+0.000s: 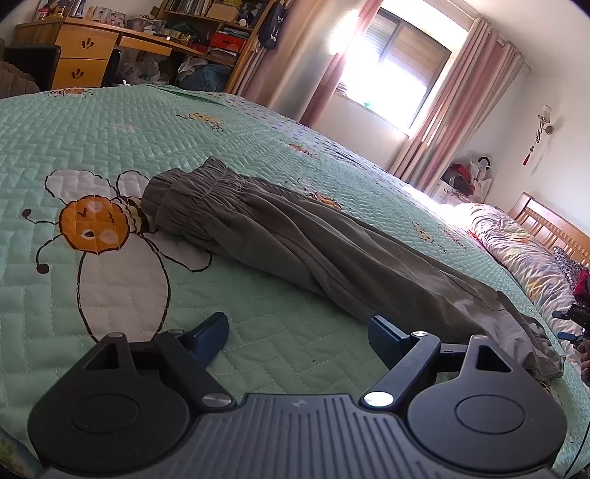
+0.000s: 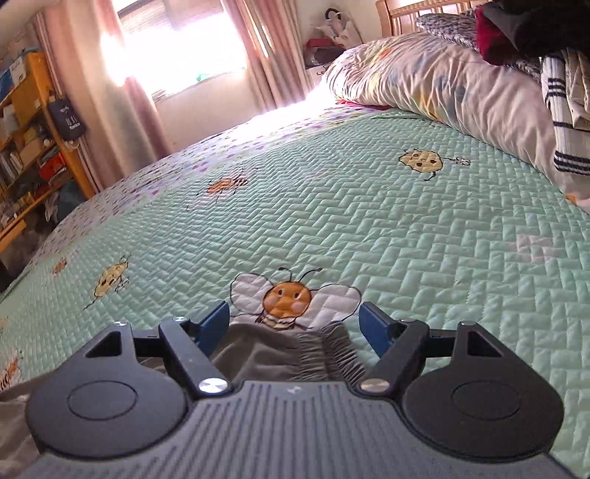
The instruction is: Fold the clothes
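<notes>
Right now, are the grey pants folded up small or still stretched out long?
Still long. The grey pants stretch across the green bee quilt, elastic waistband bunched at one end, legs lying together. No crosswise fold shows.

Quick head count from the bed

One pair of grey trousers (image 1: 295, 235), one green quilt (image 1: 110, 147), two grippers: left gripper (image 1: 298, 337), right gripper (image 2: 295, 326). One floral duvet (image 2: 442, 84), one window (image 1: 398, 70).

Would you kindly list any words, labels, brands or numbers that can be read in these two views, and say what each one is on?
No text can be read in either view.
Dark bag hanging by the shelves: pale print, too blurred to read.
Boxes and books on the bookshelf: labels too small to read.
Quilted bedspread: bee pictures only, no lettering.
Grey trousers: no label showing.
</notes>
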Action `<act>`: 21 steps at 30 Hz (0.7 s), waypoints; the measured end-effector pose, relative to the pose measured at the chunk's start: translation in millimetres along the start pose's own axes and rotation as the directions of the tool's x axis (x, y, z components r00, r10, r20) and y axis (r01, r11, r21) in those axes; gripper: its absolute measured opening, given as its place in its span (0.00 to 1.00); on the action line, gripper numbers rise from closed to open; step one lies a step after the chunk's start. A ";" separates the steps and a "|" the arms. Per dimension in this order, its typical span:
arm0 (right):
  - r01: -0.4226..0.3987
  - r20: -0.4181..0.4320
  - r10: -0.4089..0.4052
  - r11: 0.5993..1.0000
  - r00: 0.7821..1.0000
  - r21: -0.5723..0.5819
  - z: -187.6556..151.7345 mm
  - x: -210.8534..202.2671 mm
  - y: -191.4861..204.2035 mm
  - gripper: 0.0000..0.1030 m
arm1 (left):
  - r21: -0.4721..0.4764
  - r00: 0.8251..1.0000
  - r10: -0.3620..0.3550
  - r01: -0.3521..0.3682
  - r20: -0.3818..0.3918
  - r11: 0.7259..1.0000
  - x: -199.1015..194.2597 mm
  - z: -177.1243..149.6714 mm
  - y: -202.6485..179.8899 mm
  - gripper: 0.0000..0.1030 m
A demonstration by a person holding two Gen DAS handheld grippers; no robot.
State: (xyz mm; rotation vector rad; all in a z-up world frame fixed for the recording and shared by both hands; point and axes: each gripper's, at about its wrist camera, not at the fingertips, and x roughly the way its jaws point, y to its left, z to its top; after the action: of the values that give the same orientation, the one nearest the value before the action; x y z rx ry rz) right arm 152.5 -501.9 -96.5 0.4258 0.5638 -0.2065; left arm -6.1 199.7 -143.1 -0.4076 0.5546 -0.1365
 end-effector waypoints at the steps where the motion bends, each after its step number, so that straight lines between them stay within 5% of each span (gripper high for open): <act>1: -0.015 -0.010 0.015 1.000 1.000 0.004 3.4 3.5 -4.7 0.76 | 0.005 1.000 0.004 -0.004 -0.001 1.000 0.4 0.0 -1.0 0.82; 6: 0.021 -0.131 -0.037 0.992 0.991 -0.122 2.2 43.0 4.2 0.71 | 0.044 1.000 0.023 -0.022 -0.005 0.999 2.8 -1.0 -8.1 0.84; 10: 0.044 -0.216 -0.095 0.973 0.972 -0.226 1.3 74.3 11.4 0.58 | 0.070 0.999 0.035 -0.034 -0.008 0.997 4.2 -1.6 -11.7 0.85; 12: 0.153 -0.160 -0.207 0.943 0.965 -0.296 1.6 77.2 19.2 0.58 | 0.068 0.999 0.033 -0.033 -0.007 0.997 3.5 -2.0 -11.5 0.85; 16: 0.051 -0.024 -0.062 0.943 0.998 -0.329 -4.5 34.9 58.0 0.62 | 0.071 0.999 0.034 -0.033 -0.005 0.997 3.4 -3.4 -11.8 0.86; 18: -0.003 -0.021 -0.004 0.942 1.000 -0.335 -14.5 20.7 82.3 0.72 | 0.067 1.000 0.031 -0.031 -0.001 0.997 2.6 -3.9 -12.3 0.86; 21: -0.073 -0.053 0.059 0.946 0.997 -0.317 -32.4 10.3 115.3 0.74 | 0.030 1.000 0.015 -0.016 0.015 0.999 -2.9 -1.4 -7.6 0.82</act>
State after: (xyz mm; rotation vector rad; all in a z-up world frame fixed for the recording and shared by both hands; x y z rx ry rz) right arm 180.7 -385.3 -88.5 0.1345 0.6117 -0.0393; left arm -9.5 193.0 -139.7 -0.3746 0.5405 -0.1269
